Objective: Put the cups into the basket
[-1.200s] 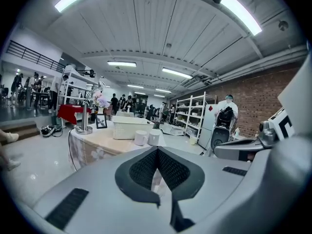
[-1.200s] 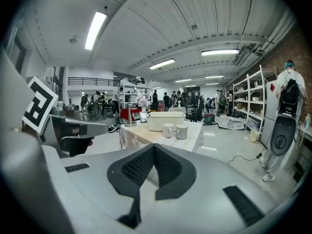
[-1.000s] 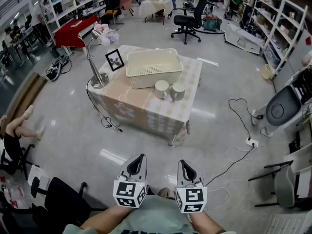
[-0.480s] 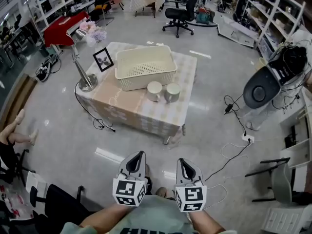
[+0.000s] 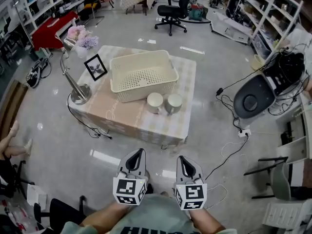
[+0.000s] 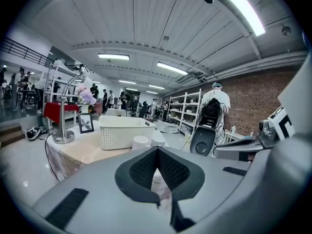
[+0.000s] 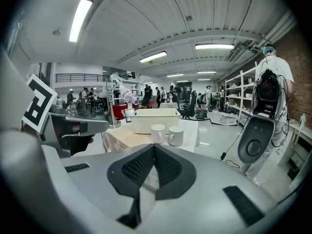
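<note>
The left tool [image 5: 140, 154] and right tool [image 5: 180, 160] are grey-shelled, black-padded, with black-and-white marker cubes [image 5: 129, 191].

You are holding the left gripper [image 5: 140, 152] and right gripper [image 5: 182, 158] side by side, well apart from the table [image 5: 122, 118], where two cups [image 5: 155, 102] are standing beside the basket [image 5: 139, 91].
</note>
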Demonstrator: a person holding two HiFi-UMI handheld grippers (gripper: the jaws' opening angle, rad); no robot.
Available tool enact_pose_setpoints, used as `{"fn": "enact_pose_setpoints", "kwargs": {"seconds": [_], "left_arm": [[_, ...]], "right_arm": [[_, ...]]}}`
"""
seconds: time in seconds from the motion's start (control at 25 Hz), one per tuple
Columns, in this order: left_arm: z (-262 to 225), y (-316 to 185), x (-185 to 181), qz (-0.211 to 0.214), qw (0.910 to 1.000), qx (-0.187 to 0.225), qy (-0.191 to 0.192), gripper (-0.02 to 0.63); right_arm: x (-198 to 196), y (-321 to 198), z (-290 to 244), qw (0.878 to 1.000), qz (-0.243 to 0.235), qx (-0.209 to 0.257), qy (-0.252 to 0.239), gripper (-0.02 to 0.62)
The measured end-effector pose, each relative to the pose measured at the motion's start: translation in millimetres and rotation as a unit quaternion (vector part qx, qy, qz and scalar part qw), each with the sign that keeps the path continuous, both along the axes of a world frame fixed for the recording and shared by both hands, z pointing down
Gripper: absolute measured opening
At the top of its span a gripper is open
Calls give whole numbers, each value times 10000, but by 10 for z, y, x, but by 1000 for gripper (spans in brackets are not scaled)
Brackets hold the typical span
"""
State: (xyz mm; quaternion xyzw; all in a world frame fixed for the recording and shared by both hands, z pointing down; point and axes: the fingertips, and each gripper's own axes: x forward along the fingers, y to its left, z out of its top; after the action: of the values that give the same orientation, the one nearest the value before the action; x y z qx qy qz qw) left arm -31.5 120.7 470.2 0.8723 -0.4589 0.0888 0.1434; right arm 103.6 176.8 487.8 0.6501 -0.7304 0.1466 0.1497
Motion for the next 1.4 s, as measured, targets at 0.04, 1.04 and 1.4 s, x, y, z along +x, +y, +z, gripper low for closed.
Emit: {"fn": "enact_pose_setpoints", "kwargs": {"seconds": [0.04, 1.04, 1.4], "left_arm": [[0, -71, -11, 32, 10000, -1, 12, 6], [-123, -775, -403, 286, 9994, 152, 83, 6], [-73, -944, -233, 257, 9996, 97, 25, 6]], "right_arm": [[-15, -61, -7, 10000, 28, -1, 18, 11], [-270, -710, -151, 9988, 388, 49, 293, 11], [-148, -928, -106, 9992, 290, 10, 289, 11]]}}
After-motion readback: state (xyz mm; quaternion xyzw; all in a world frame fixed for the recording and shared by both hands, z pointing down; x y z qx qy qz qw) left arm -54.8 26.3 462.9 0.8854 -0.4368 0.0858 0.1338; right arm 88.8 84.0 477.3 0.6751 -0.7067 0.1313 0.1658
